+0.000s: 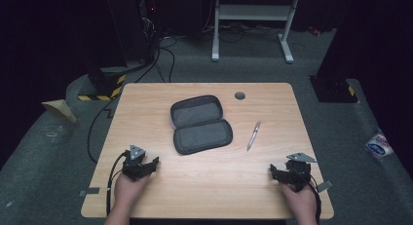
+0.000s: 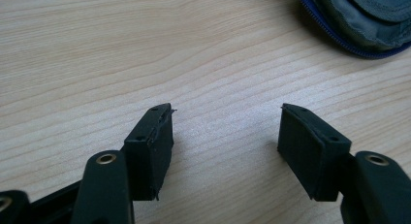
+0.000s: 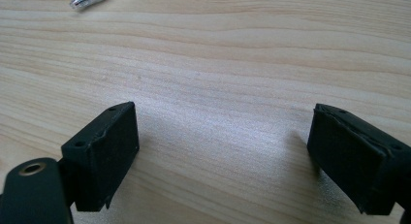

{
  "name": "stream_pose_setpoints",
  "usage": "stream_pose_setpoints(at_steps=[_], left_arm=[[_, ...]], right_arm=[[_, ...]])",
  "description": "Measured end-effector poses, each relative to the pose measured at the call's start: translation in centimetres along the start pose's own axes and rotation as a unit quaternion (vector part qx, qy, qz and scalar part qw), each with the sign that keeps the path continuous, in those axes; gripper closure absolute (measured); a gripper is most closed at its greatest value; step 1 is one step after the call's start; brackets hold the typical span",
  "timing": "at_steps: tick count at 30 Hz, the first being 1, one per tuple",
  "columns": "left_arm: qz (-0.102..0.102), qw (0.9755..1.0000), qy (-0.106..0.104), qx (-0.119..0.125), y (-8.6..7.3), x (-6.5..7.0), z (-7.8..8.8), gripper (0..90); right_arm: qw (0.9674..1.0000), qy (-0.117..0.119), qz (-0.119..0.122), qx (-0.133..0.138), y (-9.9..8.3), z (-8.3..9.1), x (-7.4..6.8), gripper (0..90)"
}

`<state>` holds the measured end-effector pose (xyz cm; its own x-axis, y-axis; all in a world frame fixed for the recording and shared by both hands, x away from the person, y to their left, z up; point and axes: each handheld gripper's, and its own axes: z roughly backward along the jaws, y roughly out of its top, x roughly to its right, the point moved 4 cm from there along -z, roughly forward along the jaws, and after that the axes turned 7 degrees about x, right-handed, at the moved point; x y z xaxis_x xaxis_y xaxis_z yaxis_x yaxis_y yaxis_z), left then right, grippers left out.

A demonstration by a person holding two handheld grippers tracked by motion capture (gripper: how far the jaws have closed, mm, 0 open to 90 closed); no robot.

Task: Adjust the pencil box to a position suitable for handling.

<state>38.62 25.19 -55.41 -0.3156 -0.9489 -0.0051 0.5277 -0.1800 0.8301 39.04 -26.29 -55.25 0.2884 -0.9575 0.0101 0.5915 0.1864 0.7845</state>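
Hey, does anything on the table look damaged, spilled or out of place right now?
Nothing stands out. The pencil case lies unzipped and open flat on the table, the pen lies loose to its right, and nothing is spilled or visibly broken.

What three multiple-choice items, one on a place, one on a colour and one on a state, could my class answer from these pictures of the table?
1. Where does the pen lie?
A. inside the case
B. on the table, to the right of the case
C. between the left gripper's pads

2. What colour is the zip of the case?
A. blue
B. red
C. yellow

3. How is the case?
A. zipped shut
B. open and lying flat
C. standing on edge

Answers:
1 B: the high view shows it on bare wood beside the case.
2 A: the left gripper view shows a blue zip.
3 B: both halves lie spread, lining up.
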Motion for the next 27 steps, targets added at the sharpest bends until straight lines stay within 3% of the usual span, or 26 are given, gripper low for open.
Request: stream_pose_setpoints(at_steps=[7,14,21,27], left_arm=[[-0.001,1.0000,0.000,0.000,0.0,0.0,0.0,37.7],[-0.002,1.0000,-0.005,-0.002,0.1,0.4,0.0,43.7],[-0.020,0.9995,-0.025,0.004,0.5,1.8,-0.3,51.9],[-0.003,0.9986,-0.049,0.021,0.9,2.4,0.0,56.6]], right_arm=[[1.0000,0.003,0.003,0.000,0.0,0.0,0.0,10.8],[0.9999,0.008,0.007,0.000,-0.1,0.2,-0.1,10.9],[0.9999,0.009,0.007,0.000,-0.1,0.2,-0.1,11.2],[0.9999,0.010,0.009,0.002,-0.1,0.2,-0.1,12.1]])
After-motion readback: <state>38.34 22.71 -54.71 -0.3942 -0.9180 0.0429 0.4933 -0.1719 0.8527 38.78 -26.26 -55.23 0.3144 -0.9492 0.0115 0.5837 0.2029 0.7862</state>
